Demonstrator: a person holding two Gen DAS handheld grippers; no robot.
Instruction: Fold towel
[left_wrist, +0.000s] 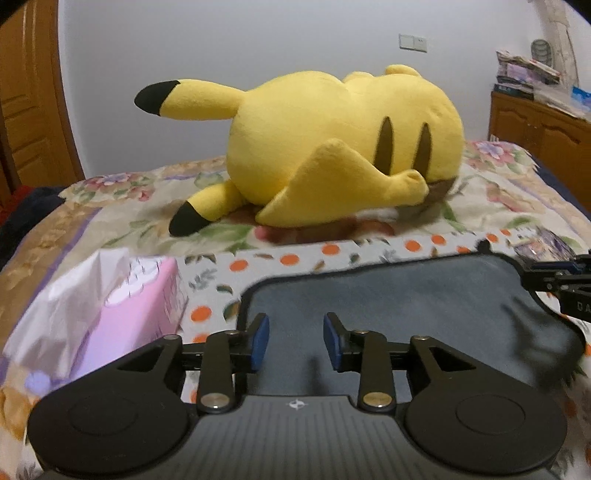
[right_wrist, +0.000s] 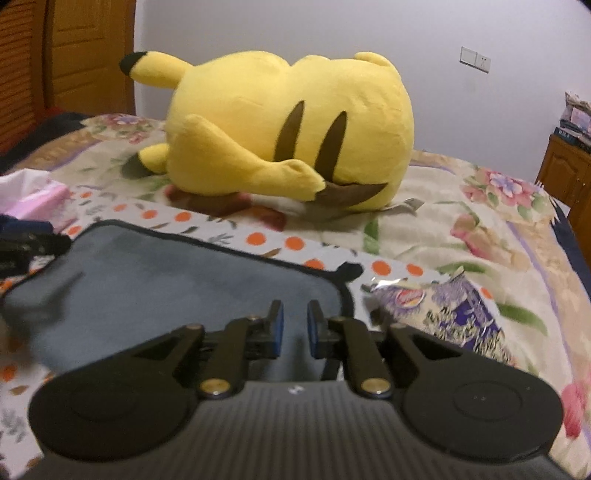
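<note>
A grey towel (left_wrist: 406, 295) with a dark hem lies on the flowered bedspread, its near right part rumpled; it also shows in the right wrist view (right_wrist: 177, 288). My left gripper (left_wrist: 295, 341) is open and empty, over the towel's near left part. My right gripper (right_wrist: 295, 328) is open with a narrower gap, empty, over the towel's near right corner. The right gripper's body shows at the right edge of the left wrist view (left_wrist: 565, 284). The left gripper's body shows at the left edge of the right wrist view (right_wrist: 26, 247).
A big yellow plush toy (left_wrist: 332, 147) lies on the bed beyond the towel. A pink tissue box (left_wrist: 122, 306) stands left of the towel. A printed snack packet (right_wrist: 450, 314) lies right of it. A wooden cabinet (left_wrist: 543, 133) stands at the far right.
</note>
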